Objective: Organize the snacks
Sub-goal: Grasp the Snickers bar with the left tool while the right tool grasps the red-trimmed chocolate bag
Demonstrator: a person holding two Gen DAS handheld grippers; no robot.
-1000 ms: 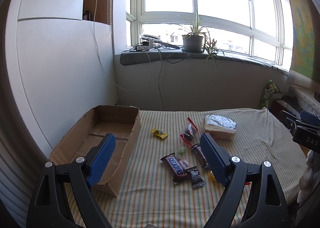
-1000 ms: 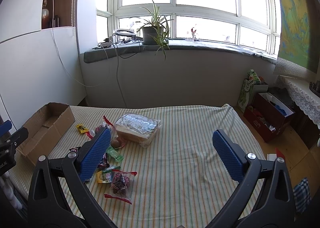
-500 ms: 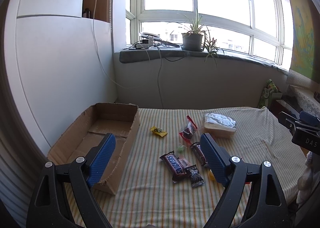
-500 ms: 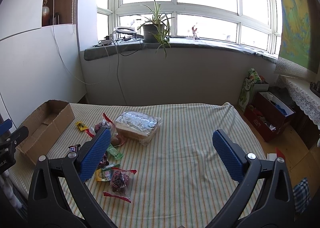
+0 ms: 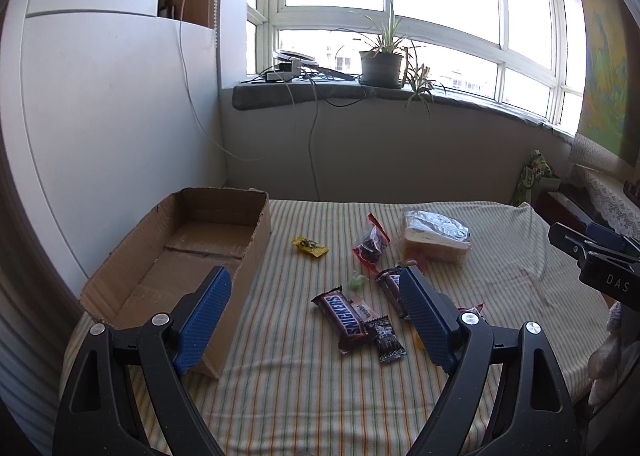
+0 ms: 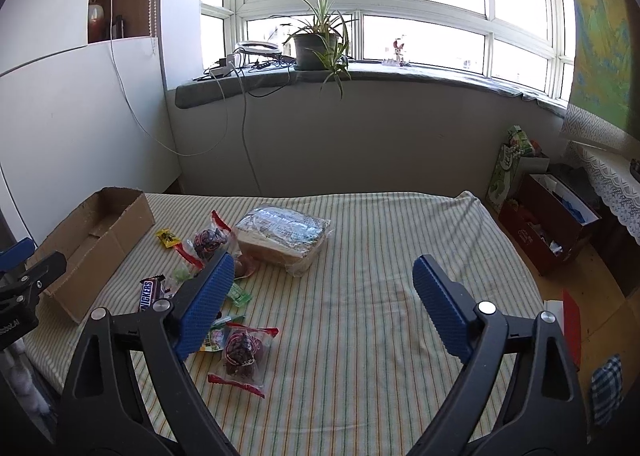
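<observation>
I have both grippers hovering over the striped bench cloth (image 6: 360, 296), neither touching a snack. The left gripper (image 5: 316, 316) has its jaws wide apart with nothing pressed between them; in its view the Snickers bar (image 5: 344, 316) and a small dark wrapper (image 5: 388, 340) lie on the cloth in the gap, closer to the right-hand jaw, while the left-hand jaw sits in front of the cardboard box (image 5: 132, 276), which stands open along the left edge of the bench. The right gripper (image 6: 320, 304) also stands apart, its jaws having just closed in a little, and only bare cloth shows between them. Its left-hand jaw overlaps the snack pile: a red-edged packet of dark sweets (image 6: 242, 352) lies just below and inside that jaw, and a green wrapper (image 6: 240, 296) peeks out beside it. The wrapped loaf of bread (image 6: 284, 236) rests toward the middle of the bench, beyond the jaws, with a yellow sachet (image 6: 168, 238) and another red packet (image 6: 208, 240) between it and the box.
</observation>
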